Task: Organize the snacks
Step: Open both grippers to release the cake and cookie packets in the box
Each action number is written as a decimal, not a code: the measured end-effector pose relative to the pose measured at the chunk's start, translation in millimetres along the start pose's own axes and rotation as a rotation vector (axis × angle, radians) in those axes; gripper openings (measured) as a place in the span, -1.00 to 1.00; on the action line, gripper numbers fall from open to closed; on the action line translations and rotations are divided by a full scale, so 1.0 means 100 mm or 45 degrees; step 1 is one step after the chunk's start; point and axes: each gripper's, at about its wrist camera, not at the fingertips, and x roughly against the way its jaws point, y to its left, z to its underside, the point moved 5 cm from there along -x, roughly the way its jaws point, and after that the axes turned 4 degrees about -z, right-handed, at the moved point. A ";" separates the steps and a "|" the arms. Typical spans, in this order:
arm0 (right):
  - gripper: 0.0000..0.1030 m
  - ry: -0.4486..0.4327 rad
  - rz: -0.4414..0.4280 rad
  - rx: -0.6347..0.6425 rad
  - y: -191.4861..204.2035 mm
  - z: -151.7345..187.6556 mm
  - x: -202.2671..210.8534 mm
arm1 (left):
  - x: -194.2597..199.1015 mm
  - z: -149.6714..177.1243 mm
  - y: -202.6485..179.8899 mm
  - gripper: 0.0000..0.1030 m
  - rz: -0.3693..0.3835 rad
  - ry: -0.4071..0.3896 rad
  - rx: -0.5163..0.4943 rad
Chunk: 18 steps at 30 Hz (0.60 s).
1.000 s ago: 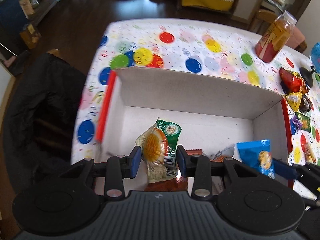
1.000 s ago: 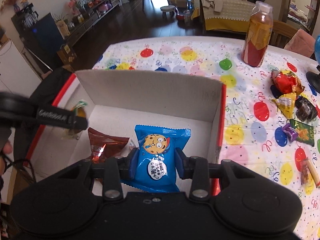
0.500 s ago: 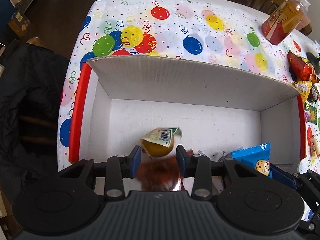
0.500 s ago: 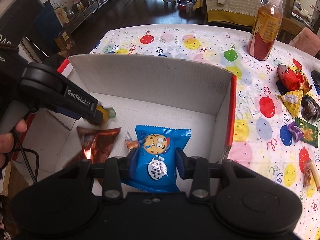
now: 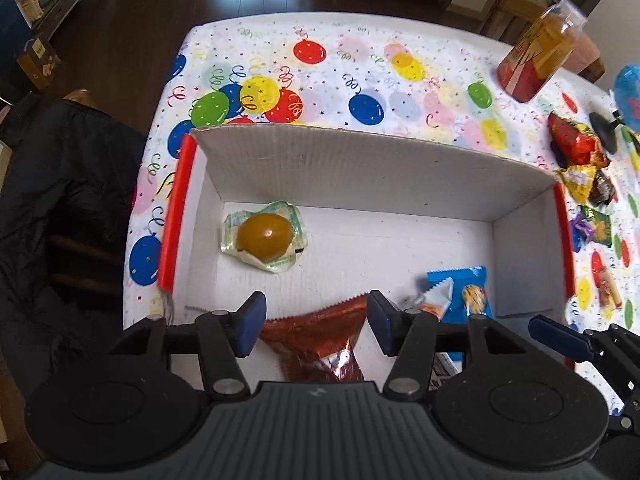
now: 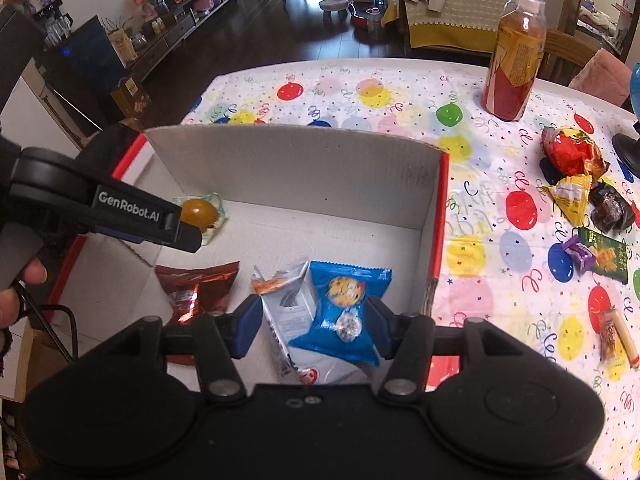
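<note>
Dropped bun (image 5: 265, 237) and cookie pack (image 6: 345, 307) lie in box (image 5: 372, 168); both tools just opened, empty.

Red foil packet (image 5: 320, 340) partly hidden behind gripper body at 6 o'clock; globe (image 5: 628, 88) cut off at 3 o'clock edge.
</note>
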 end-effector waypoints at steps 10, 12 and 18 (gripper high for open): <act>0.40 -0.106 -0.069 -0.010 0.06 0.03 0.47 | 0.54 0.22 -0.05 0.14 0.027 -0.159 -0.017; 0.40 -0.120 -0.076 -0.001 0.09 0.04 0.56 | 0.62 0.27 -0.05 0.27 0.037 -0.181 -0.013; 0.58 -0.192 -0.104 0.002 0.12 0.10 0.84 | 0.90 0.42 -0.05 0.37 0.041 -0.265 -0.008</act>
